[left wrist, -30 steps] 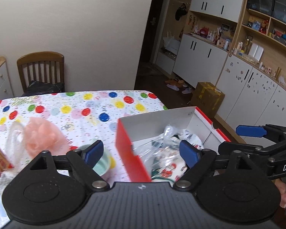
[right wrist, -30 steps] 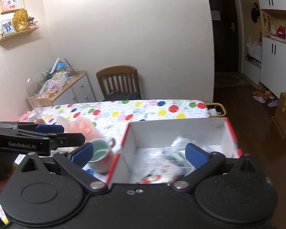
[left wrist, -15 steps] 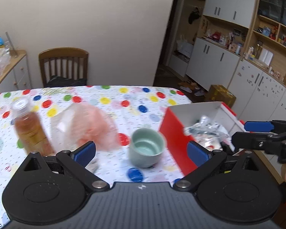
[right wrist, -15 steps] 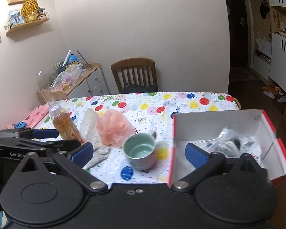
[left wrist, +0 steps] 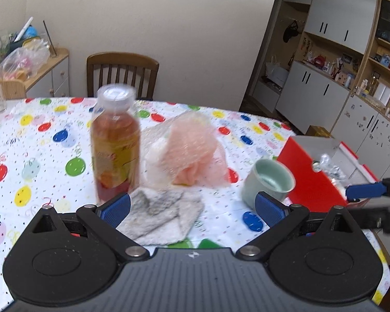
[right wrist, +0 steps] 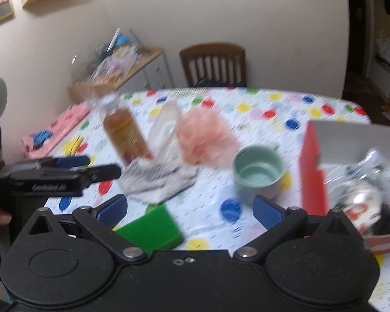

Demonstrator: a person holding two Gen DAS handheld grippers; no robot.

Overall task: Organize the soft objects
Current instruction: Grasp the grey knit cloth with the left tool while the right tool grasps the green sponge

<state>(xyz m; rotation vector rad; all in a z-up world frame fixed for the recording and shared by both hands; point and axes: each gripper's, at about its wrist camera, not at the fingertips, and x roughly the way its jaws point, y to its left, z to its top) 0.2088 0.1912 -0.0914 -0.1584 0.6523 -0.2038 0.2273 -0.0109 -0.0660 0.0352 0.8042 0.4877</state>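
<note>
A grey-white cloth lies crumpled on the dotted tablecloth just ahead of my open, empty left gripper; it also shows in the right wrist view. A pink mesh bath puff sits behind it, next to a clear plastic piece. The red box with white inside stands at the right and holds crinkly plastic-wrapped items. My right gripper is open and empty above the table's near edge. A green block lies under its left finger.
A tea bottle stands upright left of the puff. A pale green cup stands between puff and box. A wooden chair is at the far side. A pink item lies at the table's left edge.
Both grippers have swung left, away from the red box, toward the cloth, puff and bottle. The box has shifted to the right edge of both views. Both stay open.
</note>
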